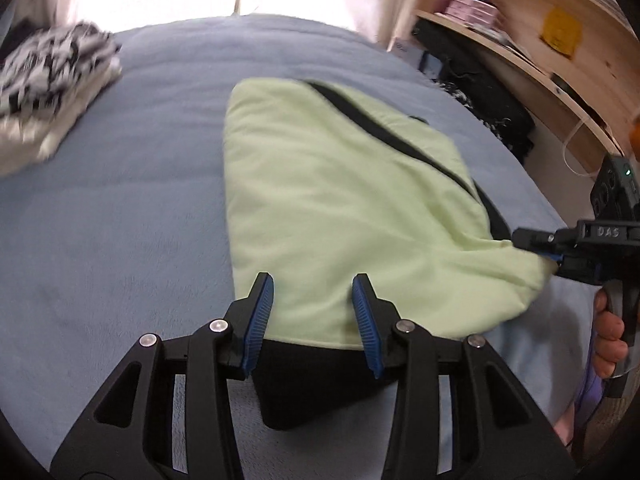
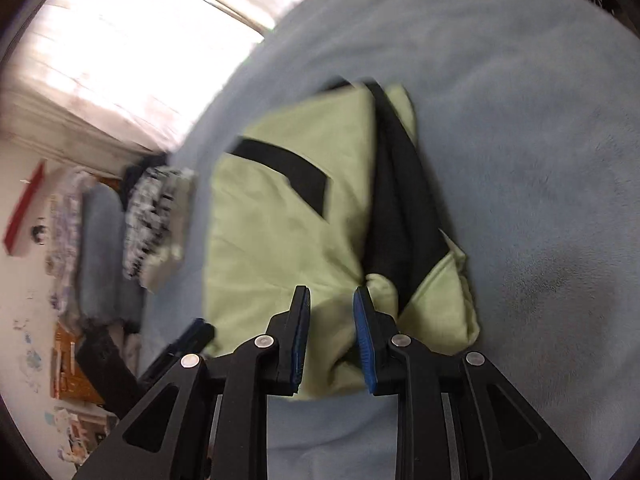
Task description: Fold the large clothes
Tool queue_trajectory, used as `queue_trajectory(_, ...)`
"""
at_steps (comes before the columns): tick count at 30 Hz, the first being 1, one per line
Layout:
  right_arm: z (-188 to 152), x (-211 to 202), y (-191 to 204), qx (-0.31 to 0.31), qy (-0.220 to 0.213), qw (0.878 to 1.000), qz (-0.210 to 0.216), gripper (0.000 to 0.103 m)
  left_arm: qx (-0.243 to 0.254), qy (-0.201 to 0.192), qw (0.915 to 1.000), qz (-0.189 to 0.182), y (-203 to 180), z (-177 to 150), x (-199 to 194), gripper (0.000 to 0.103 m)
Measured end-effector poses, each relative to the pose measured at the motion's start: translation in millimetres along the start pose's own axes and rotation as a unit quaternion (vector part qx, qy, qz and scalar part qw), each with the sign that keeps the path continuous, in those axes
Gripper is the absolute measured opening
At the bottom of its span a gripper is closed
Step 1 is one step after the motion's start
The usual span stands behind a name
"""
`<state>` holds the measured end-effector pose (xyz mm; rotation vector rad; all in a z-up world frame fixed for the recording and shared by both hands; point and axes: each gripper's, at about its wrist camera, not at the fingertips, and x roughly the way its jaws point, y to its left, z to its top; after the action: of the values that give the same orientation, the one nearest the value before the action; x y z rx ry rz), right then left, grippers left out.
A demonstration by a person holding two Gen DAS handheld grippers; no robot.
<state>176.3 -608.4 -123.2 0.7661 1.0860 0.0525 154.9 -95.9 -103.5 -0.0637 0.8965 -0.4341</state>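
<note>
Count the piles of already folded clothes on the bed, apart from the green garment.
1. A folded stack topped by a black-and-white patterned piece lies at the far left of the blue bedspread, apart from the green garment. Others may be out of view.

Both wrist views angled down, close over green garment (image 1: 340,208) on bed (image 1: 120,220).

A blue fleece blanket (image 1: 120,200) covers the bed; beside it stand curved light wooden shelves (image 1: 532,56) holding pink boxes (image 1: 472,8)
</note>
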Motion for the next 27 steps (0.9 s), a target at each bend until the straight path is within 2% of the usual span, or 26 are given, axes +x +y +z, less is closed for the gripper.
queue_trajectory(3, 11, 14, -7, 0.024, 0.018, 0.999, 0.019, 0.023, -0.014, -0.009, 0.9999, -0.004, 8, -5, 7, 0.055)
queue_trajectory(6, 26, 31, -6, 0.024, 0.014, 0.999, 0.035, 0.023, -0.018, -0.013, 0.9997, -0.007, 9, -8, 12, 0.058)
queue_trajectory(8, 38, 44, -3, 0.024, 0.009, 0.999, 0.024, 0.028, -0.012, -0.013, 0.9998, -0.005, 7, -9, 14, 0.06)
queue_trajectory(10, 47, 60, -2, 0.024, 0.01, 0.999, 0.029, 0.028, -0.007, -0.013, 0.9999, -0.001, 3, -8, 16, 0.062)
queue_trajectory(12, 53, 64, 4, 0.008, -0.01, 0.999, 0.033, 0.019, -0.002, -0.014, 0.9999, 0.004, 1, -8, 18, 0.062)
queue_trajectory(13, 55, 61, 11, -0.011, -0.028, 0.999, 0.019, 0.005, -0.002, -0.014, 0.9999, 0.004, 0, -8, 17, 0.062)
queue_trajectory(15, 61, 49, 26, -0.053, -0.065, 0.996, 0.006, 0.004, 0.002, -0.015, 0.9999, 0.005, -4, -8, 14, 0.062)
queue_trajectory(18, 68, 11, 55, -0.138, -0.141, 0.98, -0.001, 0.003, 0.023, -0.024, 0.9994, 0.007, -16, -10, 12, 0.062)
queue_trajectory(20, 74, 4, 66, -0.175, -0.165, 0.97, -0.027, 0.003, 0.039, -0.032, 0.9987, 0.009, -28, -12, 12, 0.062)
queue_trajectory(22, 84, 21, 59, -0.177, -0.146, 0.97, -0.074, 0.003, 0.057, -0.035, 0.9977, 0.015, -36, -13, 13, 0.062)
queue_trajectory(24, 85, 39, 46, -0.169, -0.116, 0.974, -0.101, 0.003, 0.087, -0.033, 0.9949, 0.039, -49, -17, 19, 0.062)
queue_trajectory(26, 82, 56, 29, -0.148, -0.081, 0.981, -0.101, 0.003, 0.108, -0.034, 0.9921, 0.054, -57, -22, 22, 0.066)
queue_trajectory(27, 82, 56, 25, -0.14, -0.078, 0.983, -0.094, 0.003, 0.112, -0.034, 0.9915, 0.058, -58, -23, 23, 0.068)
